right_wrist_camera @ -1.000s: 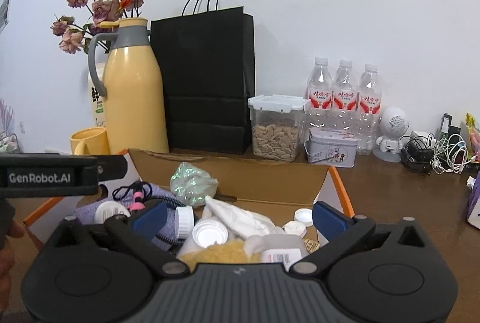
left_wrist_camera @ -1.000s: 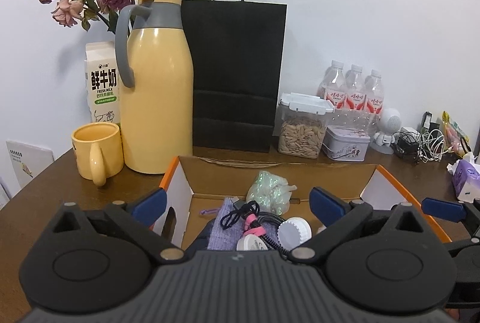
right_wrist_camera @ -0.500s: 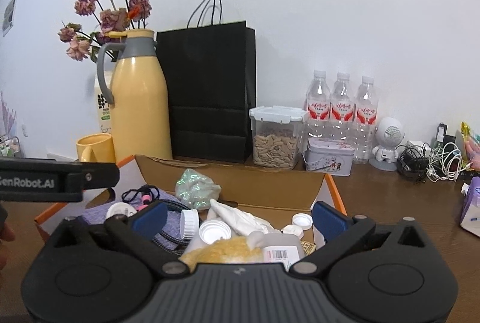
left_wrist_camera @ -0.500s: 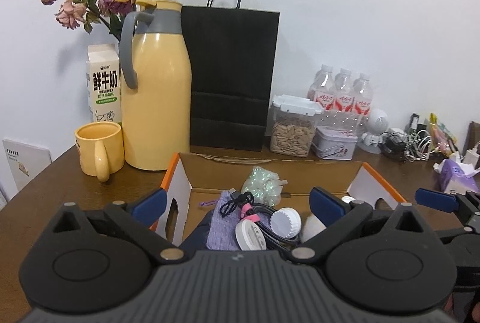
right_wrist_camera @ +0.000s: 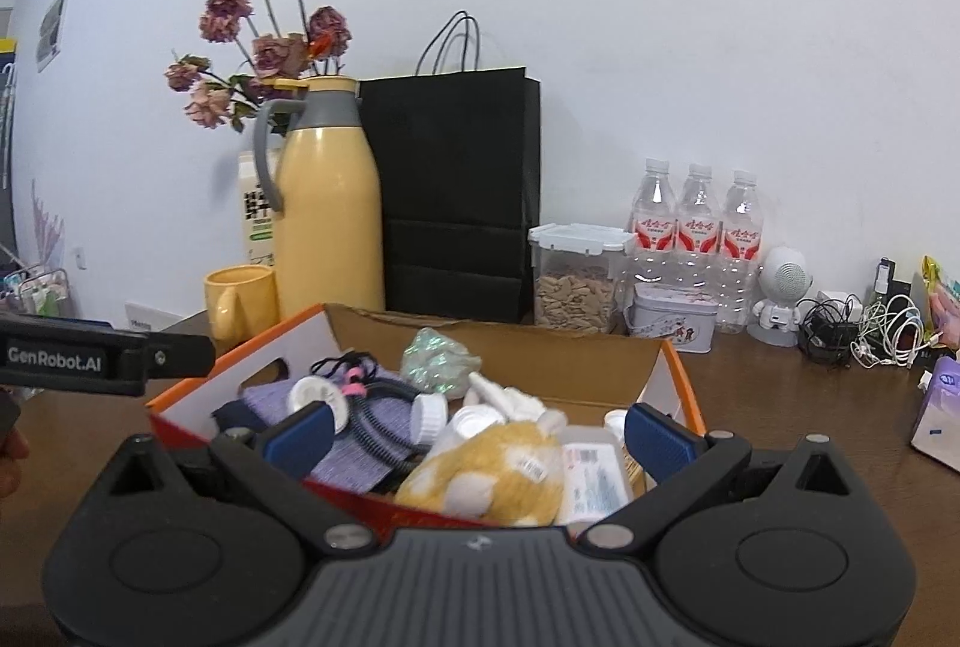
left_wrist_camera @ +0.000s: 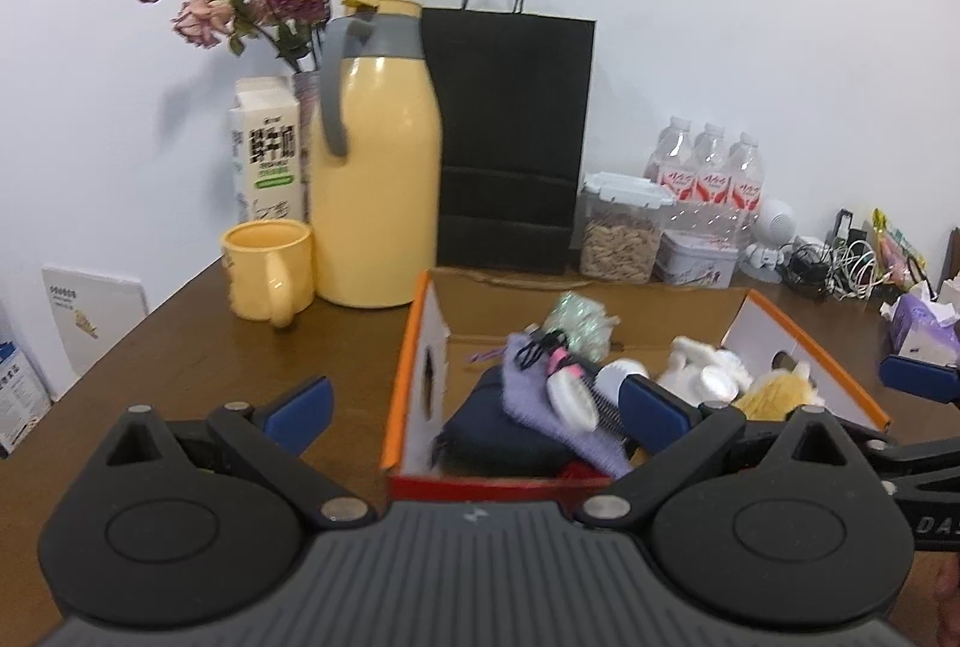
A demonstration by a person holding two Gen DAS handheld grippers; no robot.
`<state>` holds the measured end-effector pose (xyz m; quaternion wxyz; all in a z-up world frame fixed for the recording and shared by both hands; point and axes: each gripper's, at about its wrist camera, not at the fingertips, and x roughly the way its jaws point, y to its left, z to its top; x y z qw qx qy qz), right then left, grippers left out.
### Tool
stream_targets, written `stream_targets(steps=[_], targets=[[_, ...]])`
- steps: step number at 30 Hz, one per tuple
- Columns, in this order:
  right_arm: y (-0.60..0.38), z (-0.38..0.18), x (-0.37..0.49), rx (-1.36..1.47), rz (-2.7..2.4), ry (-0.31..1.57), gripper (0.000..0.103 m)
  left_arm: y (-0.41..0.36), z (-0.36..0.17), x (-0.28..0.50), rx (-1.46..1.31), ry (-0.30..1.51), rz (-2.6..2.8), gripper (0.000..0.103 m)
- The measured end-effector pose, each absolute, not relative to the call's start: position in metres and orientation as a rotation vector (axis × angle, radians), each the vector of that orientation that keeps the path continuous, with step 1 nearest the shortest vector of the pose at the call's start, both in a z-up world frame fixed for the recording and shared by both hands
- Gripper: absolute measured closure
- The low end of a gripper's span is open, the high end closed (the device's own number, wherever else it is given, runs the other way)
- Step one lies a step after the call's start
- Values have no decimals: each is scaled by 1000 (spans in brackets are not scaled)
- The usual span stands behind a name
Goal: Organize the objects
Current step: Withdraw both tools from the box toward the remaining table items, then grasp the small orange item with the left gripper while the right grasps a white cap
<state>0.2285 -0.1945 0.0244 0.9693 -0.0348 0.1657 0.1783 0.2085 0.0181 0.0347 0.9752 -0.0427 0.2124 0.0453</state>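
While both tools hang just short of the orange-edged cardboard box (right_wrist_camera: 672,377), the step looks like choosing an item to lift out. Inside it, the yellow plush toy (right_wrist_camera: 492,467) lies nearest the right gripper (right_wrist_camera: 477,434), whose fingers are spread and empty. Likewise, the left gripper (left_wrist_camera: 474,404) gapes wide, touching nothing. Next comes a reach down into the box.

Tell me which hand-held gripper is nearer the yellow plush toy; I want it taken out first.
Right. The right hand-held gripper hangs open directly over the yellow plush toy in the box. The left hand-held gripper, also open, sits over the box's left side, away from the toy.
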Motion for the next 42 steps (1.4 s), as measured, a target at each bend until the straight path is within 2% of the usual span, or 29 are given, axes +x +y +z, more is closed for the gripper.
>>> stream_targets(steps=[15, 29, 36, 38, 39, 40, 42], targets=[[-166, -14, 187, -157, 477, 500, 0, 54, 5, 161, -48, 576, 123, 0], [-116, -33, 168, -255, 602, 597, 1, 85, -13, 132, -119, 630, 162, 0], [-95, -41, 176, -267, 659, 641, 28, 95, -20, 128, -146, 641, 160, 0], [-92, -40, 177, -260, 673, 635, 41, 97, -20, 127, -153, 644, 160, 0], [-91, -40, 177, -253, 685, 632, 56, 97, -20, 126, -154, 642, 156, 0], [-91, -40, 177, -246, 698, 630, 64, 97, -20, 126, -155, 641, 152, 0], [-91, -40, 174, -252, 699, 620, 64, 97, -21, 126, -156, 642, 149, 0]])
